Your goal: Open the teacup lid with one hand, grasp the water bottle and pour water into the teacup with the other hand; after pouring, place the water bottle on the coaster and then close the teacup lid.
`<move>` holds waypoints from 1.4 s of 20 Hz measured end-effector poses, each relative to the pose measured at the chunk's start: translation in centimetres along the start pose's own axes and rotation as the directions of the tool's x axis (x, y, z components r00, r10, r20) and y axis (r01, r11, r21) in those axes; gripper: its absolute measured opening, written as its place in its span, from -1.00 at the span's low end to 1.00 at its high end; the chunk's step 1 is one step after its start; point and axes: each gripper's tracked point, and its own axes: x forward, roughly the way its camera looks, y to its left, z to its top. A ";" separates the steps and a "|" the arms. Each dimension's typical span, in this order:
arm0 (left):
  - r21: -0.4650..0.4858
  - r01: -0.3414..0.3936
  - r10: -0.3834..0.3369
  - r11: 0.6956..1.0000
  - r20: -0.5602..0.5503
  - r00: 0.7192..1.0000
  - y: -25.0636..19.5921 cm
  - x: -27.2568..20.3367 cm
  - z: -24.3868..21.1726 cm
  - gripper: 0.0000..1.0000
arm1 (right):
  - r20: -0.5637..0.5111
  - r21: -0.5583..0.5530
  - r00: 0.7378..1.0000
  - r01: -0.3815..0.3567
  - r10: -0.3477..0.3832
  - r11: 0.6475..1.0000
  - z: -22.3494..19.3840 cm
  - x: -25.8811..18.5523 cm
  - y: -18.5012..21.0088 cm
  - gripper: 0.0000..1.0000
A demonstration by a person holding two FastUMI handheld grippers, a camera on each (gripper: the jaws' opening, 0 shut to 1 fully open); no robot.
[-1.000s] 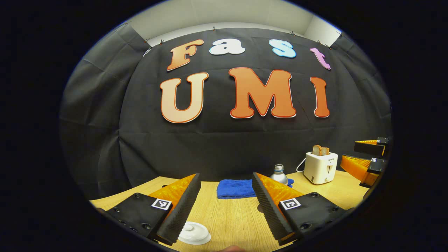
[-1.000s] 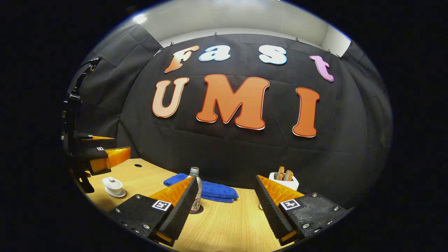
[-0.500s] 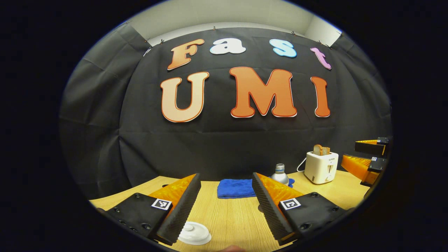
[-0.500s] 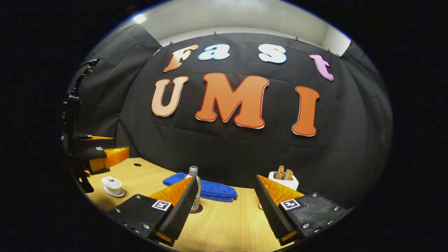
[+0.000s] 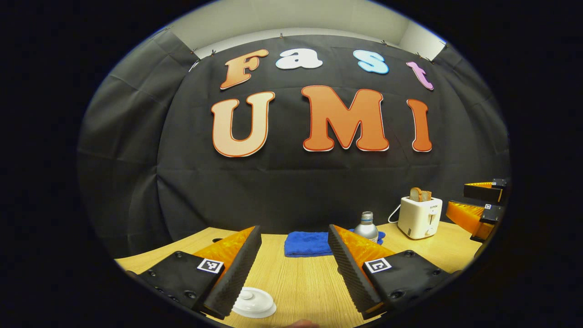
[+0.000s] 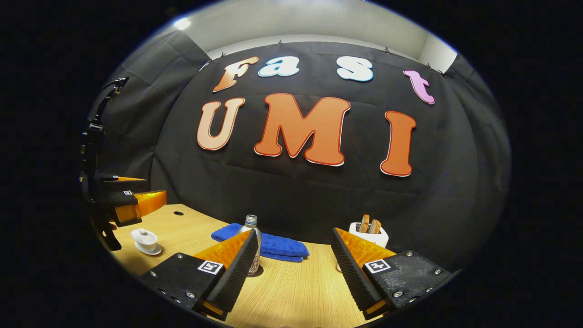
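Note:
The white teacup (image 6: 145, 238) stands lidded on its saucer at the table's left in the right gripper view. Its lid (image 5: 254, 302) lies low between my left gripper's fingers in the left gripper view. My left gripper (image 5: 294, 226) hovers open above the cup, also seen as the left gripper (image 6: 157, 189) from the side. The silver water bottle (image 6: 252, 246) stands upright on a dark round patch, partly behind my right gripper's left finger. My right gripper (image 6: 295, 230) is open and short of the bottle (image 5: 366, 225). Nothing is held.
A folded blue cloth (image 6: 268, 245) lies behind the bottle near the back wall. A white toaster (image 5: 419, 217) with bread slices stands at the back right of the wooden table (image 5: 300, 287). The right gripper (image 5: 455, 197) appears at the far right edge.
Both views have drifted only slightly. Both grippers stay open, and the teacup, lid and bottle have not moved.

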 end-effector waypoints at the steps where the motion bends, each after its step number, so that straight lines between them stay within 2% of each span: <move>1: 0.001 -0.001 0.001 1.000 0.000 1.000 0.0 -0.1 0.1 1.00 | -0.002 0.000 1.000 0.001 -0.001 1.000 0.0 0.1 0.1 0.94; 27: -0.035 -0.018 0.019 0.999 0.022 1.000 2.0 -0.3 0.9 1.00 | 0.001 0.006 1.000 -0.009 0.009 1.000 1.3 0.6 0.7 0.94; 28: -0.035 -0.017 0.018 0.999 0.021 1.000 2.1 -0.4 1.0 0.93 | 0.000 0.009 1.000 -0.012 0.012 1.000 1.2 0.7 0.8 0.93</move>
